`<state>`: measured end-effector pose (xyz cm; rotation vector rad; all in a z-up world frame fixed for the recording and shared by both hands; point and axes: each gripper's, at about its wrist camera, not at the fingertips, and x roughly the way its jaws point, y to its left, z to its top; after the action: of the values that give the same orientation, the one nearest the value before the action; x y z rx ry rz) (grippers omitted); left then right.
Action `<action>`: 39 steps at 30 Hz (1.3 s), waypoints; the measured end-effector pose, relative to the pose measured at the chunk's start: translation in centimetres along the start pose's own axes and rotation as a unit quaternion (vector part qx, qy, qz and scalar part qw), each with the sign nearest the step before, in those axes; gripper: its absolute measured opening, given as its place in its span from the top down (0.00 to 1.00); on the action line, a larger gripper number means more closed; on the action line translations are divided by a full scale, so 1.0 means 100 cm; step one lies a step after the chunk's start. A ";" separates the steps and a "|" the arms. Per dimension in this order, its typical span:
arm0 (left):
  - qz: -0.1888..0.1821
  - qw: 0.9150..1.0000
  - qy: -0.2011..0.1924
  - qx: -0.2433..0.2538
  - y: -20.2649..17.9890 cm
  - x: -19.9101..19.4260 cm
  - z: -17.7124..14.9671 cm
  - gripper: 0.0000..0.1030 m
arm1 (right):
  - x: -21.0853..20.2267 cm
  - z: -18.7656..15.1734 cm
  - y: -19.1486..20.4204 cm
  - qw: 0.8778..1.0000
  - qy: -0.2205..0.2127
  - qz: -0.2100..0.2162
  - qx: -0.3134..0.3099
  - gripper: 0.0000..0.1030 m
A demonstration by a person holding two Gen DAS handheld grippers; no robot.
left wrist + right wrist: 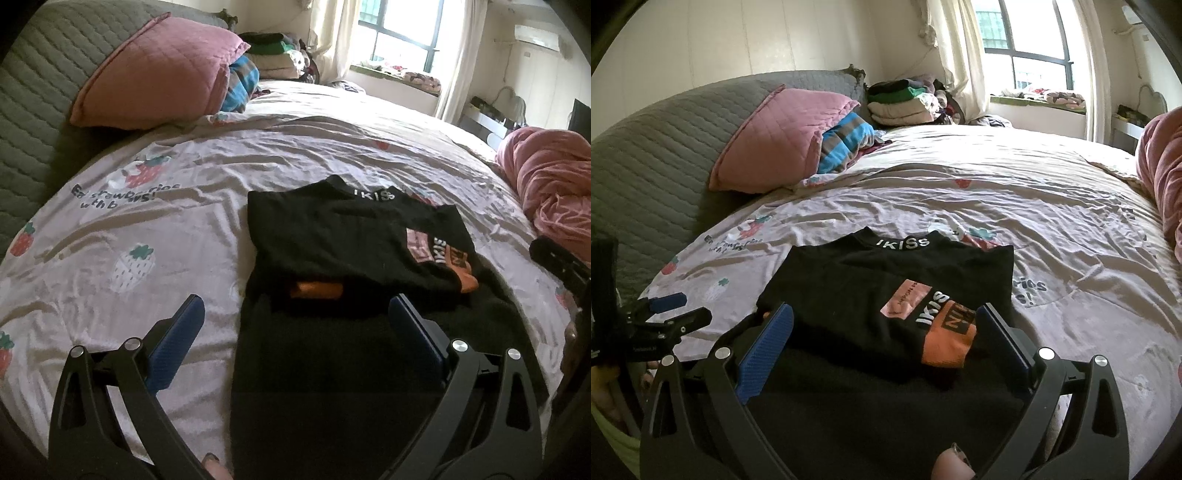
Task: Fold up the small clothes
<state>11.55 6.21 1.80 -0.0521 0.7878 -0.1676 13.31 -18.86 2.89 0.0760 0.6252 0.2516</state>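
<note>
A black top point(343, 236) with a white "IKISS" collar and a pink and orange print lies partly folded on the strawberry-print bed sheet point(147, 221). It also shows in the right wrist view point(871, 295). My left gripper point(295, 314) is open and empty, its blue pads astride the top's near left edge. My right gripper point(886, 325) is open and empty over the top's near hem. The left gripper shows at the left edge of the right wrist view point(670, 310).
A pink pillow point(783, 140) and a blue striped cloth point(846, 144) lie at the grey headboard point(646, 166). A stack of folded clothes point(905, 99) sits beyond. A pink blanket point(550, 192) is bunched at the right. A window point(1027, 40) is behind.
</note>
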 end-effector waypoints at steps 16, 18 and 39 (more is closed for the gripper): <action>0.021 0.999 0.023 0.011 -0.004 -0.010 -0.025 0.09 | -0.014 -0.024 -0.006 1.000 0.025 -0.002 -0.005 0.04; 0.026 0.999 0.027 0.011 -0.003 -0.011 -0.029 0.09 | -0.015 -0.030 -0.008 0.999 0.032 -0.001 -0.005 0.04; 0.045 0.997 0.064 -0.011 0.020 -0.023 -0.062 0.09 | -0.038 -0.076 -0.022 0.996 0.083 -0.021 -0.025 0.04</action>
<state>5.88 8.71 -1.17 -0.0264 0.9186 -0.0769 6.41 -22.01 -1.41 -0.0059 0.7838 0.2348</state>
